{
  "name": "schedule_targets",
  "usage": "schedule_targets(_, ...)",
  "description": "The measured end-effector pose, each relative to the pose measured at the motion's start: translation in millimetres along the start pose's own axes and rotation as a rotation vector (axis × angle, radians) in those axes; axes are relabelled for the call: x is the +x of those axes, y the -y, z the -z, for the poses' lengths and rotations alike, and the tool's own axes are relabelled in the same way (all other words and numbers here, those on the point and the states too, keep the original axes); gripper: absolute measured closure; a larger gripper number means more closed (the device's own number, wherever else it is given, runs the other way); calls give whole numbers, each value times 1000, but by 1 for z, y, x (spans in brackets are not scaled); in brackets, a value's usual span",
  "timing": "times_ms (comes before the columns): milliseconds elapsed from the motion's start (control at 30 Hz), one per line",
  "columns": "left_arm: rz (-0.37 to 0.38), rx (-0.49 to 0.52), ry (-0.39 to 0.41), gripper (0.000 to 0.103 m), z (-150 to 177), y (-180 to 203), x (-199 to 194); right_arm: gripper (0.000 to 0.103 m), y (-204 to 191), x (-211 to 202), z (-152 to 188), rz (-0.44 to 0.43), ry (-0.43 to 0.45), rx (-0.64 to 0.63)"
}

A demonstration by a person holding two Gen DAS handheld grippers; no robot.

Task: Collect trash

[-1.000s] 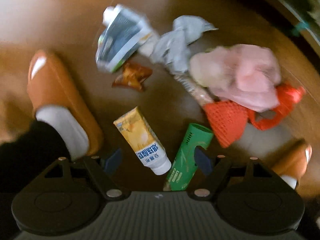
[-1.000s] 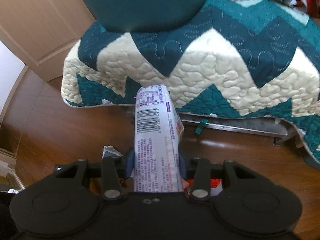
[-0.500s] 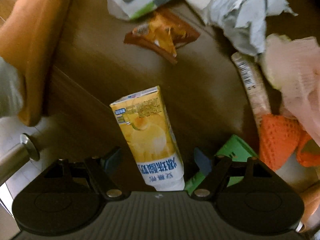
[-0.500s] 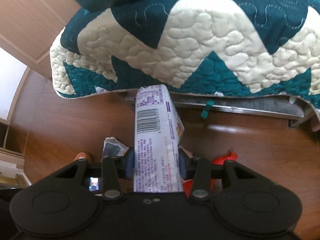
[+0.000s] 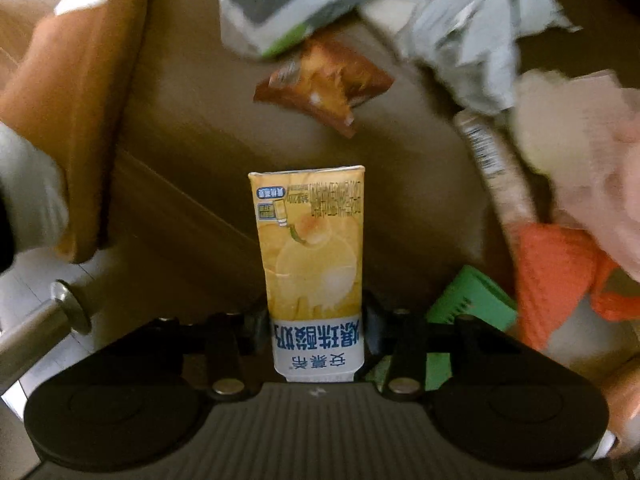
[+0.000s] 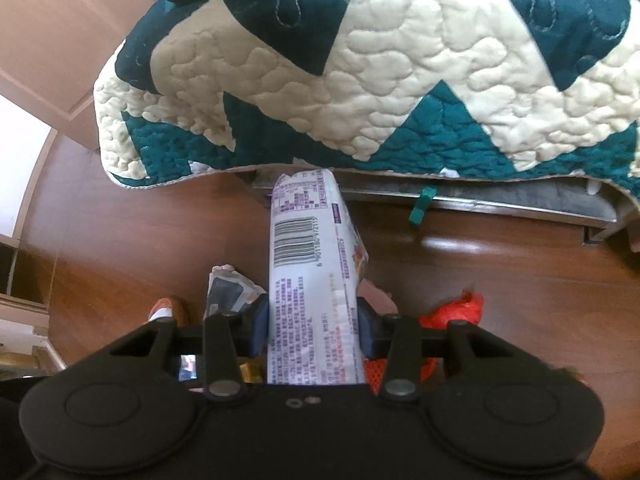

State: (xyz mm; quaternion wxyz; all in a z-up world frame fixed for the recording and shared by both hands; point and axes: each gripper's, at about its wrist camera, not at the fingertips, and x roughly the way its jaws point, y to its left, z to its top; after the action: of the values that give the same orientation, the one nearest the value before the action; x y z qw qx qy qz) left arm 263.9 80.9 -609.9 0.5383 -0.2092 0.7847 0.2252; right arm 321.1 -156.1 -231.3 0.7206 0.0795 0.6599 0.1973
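Observation:
A yellow yogurt pack (image 5: 310,248) with a white cap end lies on the brown floor, straight between the fingers of my left gripper (image 5: 316,332). The jaws are closing and the pads press its white lower end from both sides. My right gripper (image 6: 314,328) is shut on a long white packet (image 6: 308,264) with purple print and a barcode, held above the floor in front of the bed.
More litter lies beyond the left gripper: a brown snack wrapper (image 5: 324,84), a grey-green pouch (image 5: 288,4), crumpled grey paper (image 5: 476,40), a pink bag (image 5: 580,136), orange netting (image 5: 552,276), a green tube (image 5: 468,308). An orange slipper (image 5: 72,112) stands left. A quilted bed (image 6: 360,80) overhangs the floor.
The left gripper dropped toward the floor and its jaws closed in on the yellow pack, which now stands straight between them. The right gripper sank a little, still holding the white packet.

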Motion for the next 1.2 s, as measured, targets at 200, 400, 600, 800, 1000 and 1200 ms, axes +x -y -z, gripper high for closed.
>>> schedule_targets(200,72,45,122,59,13,7,-78,60,-19,-39,9,16,68,6)
schedule_targets(400,188,99,324,59,34,5,-186,61,-43,-102,21,21,163,-19)
schedule_targets(600,310,160,527,59,74,-12,-284,61,-67,-176,33,34,290,-61)
schedule_targets(800,399,225,739,59,119,-29,-373,61,-91,-233,47,47,402,-102)
schedule_targets(1000,461,293,921,59,162,-52,-456,61,-111,-282,48,59,507,-136)
schedule_targets(1200,502,354,1054,59,190,-55,-527,61,-129,-326,30,81,606,-171)
